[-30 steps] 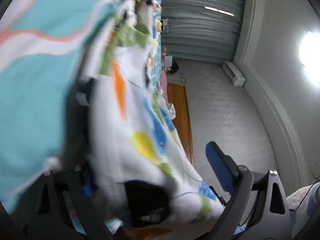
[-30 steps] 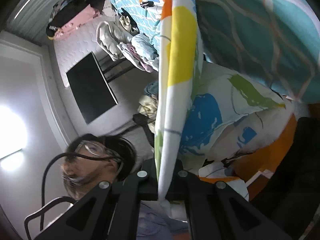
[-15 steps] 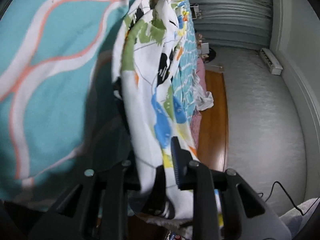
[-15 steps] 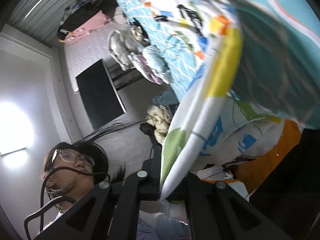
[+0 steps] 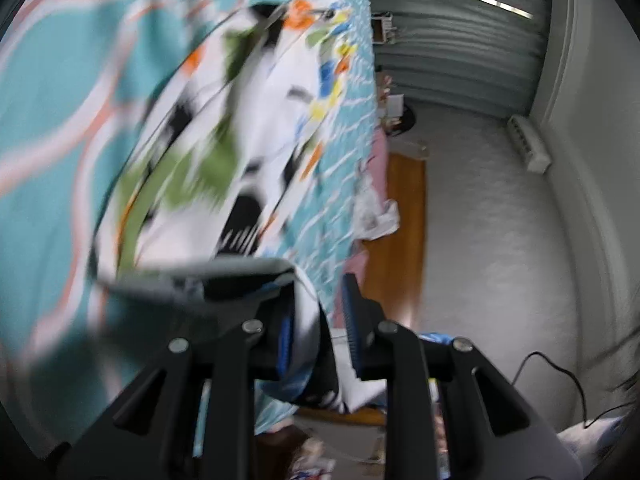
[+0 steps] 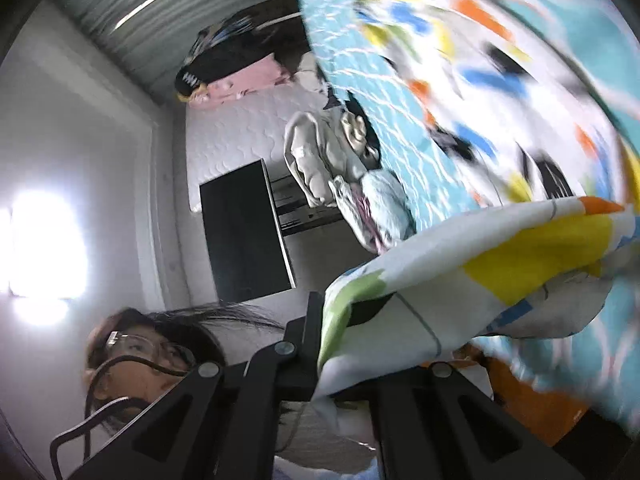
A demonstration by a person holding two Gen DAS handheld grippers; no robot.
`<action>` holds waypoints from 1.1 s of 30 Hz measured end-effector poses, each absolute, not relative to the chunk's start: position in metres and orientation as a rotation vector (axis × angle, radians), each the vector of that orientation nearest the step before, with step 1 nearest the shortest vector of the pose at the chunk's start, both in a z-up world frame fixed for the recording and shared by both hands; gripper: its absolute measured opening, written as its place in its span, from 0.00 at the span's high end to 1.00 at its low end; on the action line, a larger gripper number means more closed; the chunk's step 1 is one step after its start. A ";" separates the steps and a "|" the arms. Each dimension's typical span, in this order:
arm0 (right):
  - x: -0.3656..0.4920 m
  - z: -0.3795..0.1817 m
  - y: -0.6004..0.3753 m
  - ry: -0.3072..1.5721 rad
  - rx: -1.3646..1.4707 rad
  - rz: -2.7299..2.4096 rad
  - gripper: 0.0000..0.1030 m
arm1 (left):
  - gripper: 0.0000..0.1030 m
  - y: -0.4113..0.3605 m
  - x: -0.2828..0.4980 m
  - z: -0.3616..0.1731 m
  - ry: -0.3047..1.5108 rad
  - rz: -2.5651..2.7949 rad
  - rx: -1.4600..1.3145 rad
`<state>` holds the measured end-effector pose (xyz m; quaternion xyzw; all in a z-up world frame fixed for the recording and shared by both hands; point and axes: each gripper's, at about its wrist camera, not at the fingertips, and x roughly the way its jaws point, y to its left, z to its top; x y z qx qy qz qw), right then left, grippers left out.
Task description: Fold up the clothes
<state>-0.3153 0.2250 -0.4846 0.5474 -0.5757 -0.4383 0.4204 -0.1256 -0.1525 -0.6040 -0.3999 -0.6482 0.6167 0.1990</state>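
Note:
A white garment (image 5: 256, 128) printed with blue, yellow, orange, green and black patches stretches blurred over the teal bedspread (image 5: 52, 128). One edge of it runs down between the blue pads of my left gripper (image 5: 316, 324), which is shut on it. In the right wrist view another part of the garment (image 6: 480, 276) folds over towards the camera. My right gripper (image 6: 340, 348) is shut on its white edge, and the cloth hides one of its fingers. The rest of the garment (image 6: 500, 92) lies spread on the bedspread (image 6: 360, 100) behind.
A heap of loose clothes (image 6: 320, 160) lies at the bed's edge, with pink and black items (image 6: 232, 76) beyond. A black screen (image 6: 244, 228) stands by the wall. A person's head (image 6: 136, 356) is close at lower left. A wooden board (image 5: 400, 232), crumpled white cloth (image 5: 376, 216).
My left gripper went from open beside the garment to shut on it. Both grippers swung sideways with the cloth, and the garment now spreads wider over the bedspread.

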 end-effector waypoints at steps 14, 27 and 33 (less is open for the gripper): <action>-0.550 -0.501 0.155 -1.241 1.353 -1.343 0.97 | 0.78 -0.207 -0.335 -0.586 -1.636 1.763 -1.110; -0.644 -0.631 0.184 -1.494 1.755 -1.561 0.41 | 0.68 -0.251 -0.409 -0.626 -1.660 2.219 -1.515; -0.638 -0.614 0.186 -1.408 1.761 -1.510 0.34 | 0.67 -0.268 -0.373 -0.608 -1.703 2.253 -1.455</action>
